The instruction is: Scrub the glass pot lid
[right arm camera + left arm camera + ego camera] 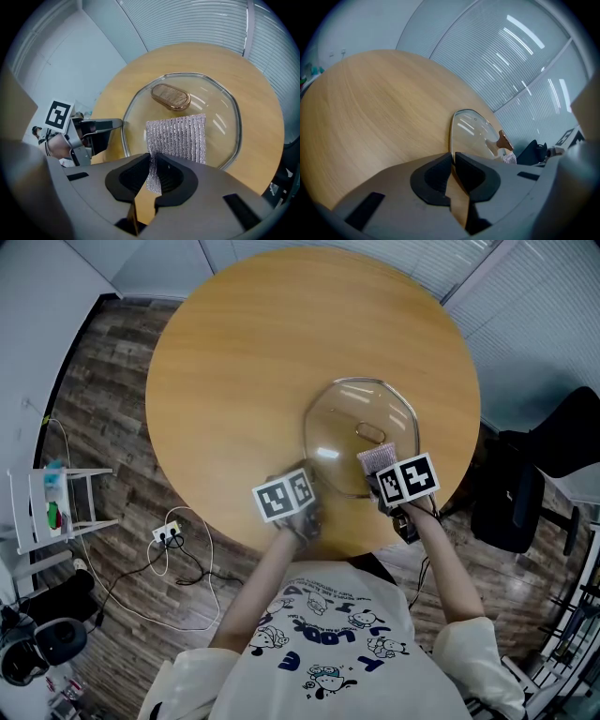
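Clamping the rim of a clear glass pot lid (342, 423), the left gripper (453, 158) has its jaws pressed together on the edge nearest the person. The lid lies flat on a round light-wood table (244, 381), close to the table's near edge. The right gripper (153, 159) pinches one corner of a silvery mesh scrubbing cloth (177, 138), which is spread on the glass just beside the lid's oval copper-coloured knob (170, 96).
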### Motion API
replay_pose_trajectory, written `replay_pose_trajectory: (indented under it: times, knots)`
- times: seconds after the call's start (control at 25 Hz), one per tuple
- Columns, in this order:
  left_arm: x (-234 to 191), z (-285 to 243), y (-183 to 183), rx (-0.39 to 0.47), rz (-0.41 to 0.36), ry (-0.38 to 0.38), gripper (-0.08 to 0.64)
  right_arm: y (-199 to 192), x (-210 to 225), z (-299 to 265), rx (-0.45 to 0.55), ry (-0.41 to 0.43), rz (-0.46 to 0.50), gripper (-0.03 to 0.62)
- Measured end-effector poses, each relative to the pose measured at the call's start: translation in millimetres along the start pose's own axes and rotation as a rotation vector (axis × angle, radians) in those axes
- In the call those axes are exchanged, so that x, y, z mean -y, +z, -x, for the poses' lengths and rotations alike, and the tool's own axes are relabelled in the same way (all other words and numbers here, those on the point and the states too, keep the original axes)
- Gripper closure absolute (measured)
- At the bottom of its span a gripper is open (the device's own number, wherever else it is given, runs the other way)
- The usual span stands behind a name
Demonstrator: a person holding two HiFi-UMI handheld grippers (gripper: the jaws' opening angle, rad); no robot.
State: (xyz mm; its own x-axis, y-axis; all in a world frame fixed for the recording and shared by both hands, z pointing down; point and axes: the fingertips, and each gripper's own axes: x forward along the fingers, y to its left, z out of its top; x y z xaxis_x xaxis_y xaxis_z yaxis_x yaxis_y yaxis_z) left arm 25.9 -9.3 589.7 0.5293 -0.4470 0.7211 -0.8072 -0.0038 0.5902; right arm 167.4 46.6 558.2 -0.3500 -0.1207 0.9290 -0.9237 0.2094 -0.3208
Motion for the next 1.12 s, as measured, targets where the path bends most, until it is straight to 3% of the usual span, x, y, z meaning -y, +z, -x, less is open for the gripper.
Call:
replay_pose_trajectory:
  times: [1.12]
  knots:
    - [0.8, -0.2, 0.4, 0.002, -0.004, 0.005, 0.523, 10.1, -30.3, -12.5, -0.015, 0.052, 0.048, 0.535]
